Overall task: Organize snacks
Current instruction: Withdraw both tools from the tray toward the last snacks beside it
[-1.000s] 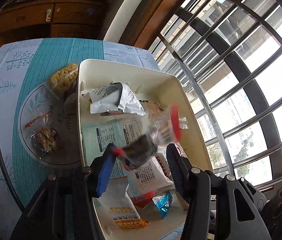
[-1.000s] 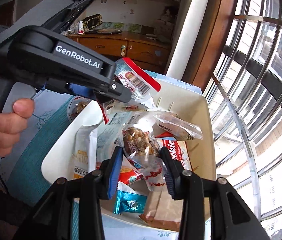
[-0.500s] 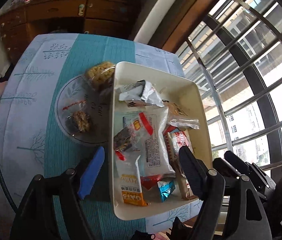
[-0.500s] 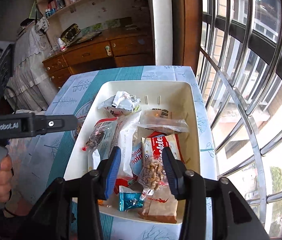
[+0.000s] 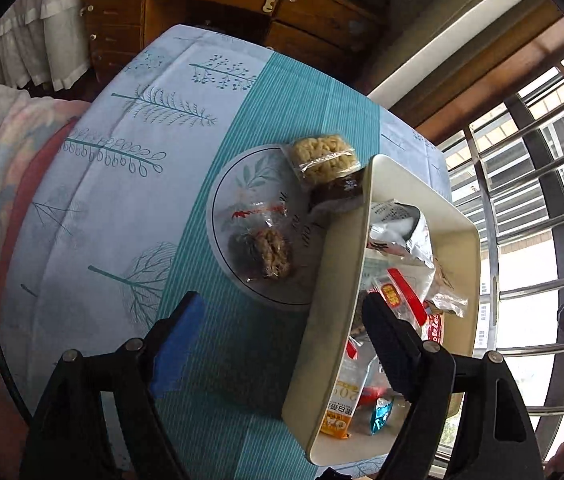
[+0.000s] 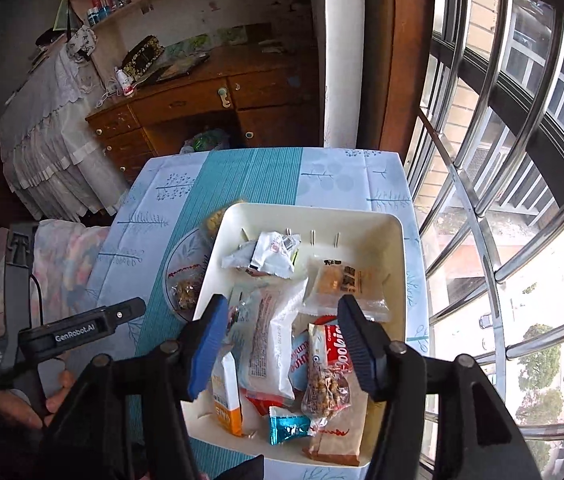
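Both grippers are now pulling back from the cream bin (image 6: 396, 240), and the red-striped clear packet the left one was carrying a second ago is lying inside it among the other snacks. Spread beneath everything, the teal-and-white tablecloth (image 5: 129, 184) is covering the table, with the bin sitting on its window side, its long axis running away from the right wrist camera toward the wooden dresser (image 6: 201, 108). Just beside the bin's left wall, the round patterned plate (image 5: 233, 184) is holding three wrapped snacks, its right edge disappearing behind that wall.

Inside the bin, a long white packet (image 6: 269, 344) is lying lengthwise, parallel to the bin's long sides. A clear cookie pack (image 6: 346, 284) is resting crosswise at mid-bin, and a crumpled silver wrapper (image 6: 269, 254) is sitting toward the far wall. The red-striped packet (image 5: 400, 292) is lying against the bin's left side, its red band slanting toward the near end. A nut cluster bag (image 6: 326, 390) and a small blue foil candy (image 6: 288, 428) are lying at the near end.

The left gripper (image 5: 282, 344) is hovering over the bin's left wall, fingers wide apart and holding nothing. The right gripper (image 6: 282, 344) is hanging above the bin's near half, its fingers likewise spread and empty.

On the plate, a yellow noodle snack (image 5: 324, 156) is lying nearest the dresser.
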Tool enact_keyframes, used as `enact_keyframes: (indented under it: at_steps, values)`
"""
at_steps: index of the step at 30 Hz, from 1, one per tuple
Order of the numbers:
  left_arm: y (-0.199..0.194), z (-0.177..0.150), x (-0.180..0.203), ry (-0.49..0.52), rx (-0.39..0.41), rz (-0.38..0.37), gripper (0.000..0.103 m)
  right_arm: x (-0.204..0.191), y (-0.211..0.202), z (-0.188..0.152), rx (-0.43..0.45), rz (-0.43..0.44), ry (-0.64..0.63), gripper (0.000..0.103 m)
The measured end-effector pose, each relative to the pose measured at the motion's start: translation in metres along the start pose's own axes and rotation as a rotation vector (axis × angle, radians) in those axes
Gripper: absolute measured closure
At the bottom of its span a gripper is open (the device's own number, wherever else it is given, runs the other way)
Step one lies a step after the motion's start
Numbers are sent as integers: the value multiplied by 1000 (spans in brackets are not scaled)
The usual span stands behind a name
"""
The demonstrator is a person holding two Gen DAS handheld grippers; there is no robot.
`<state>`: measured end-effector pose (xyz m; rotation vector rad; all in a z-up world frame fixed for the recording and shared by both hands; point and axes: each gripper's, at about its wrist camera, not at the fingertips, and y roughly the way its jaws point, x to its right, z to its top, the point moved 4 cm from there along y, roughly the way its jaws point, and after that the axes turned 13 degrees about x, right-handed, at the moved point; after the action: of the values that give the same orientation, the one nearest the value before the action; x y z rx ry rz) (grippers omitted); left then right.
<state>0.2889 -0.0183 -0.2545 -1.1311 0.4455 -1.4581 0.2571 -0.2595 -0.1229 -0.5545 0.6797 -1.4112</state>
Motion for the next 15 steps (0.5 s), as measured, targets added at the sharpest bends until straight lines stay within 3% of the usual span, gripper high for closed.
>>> enact_keyframes:
  at_steps: [7, 15]
  values:
    - [29, 18, -17, -3, -53, 13, 23, -10, 34, 39, -86, 25, 98, 44]
    - [51, 14, -30, -46, -95, 70, 23, -6, 91, 75, -179, 58, 177, 37]
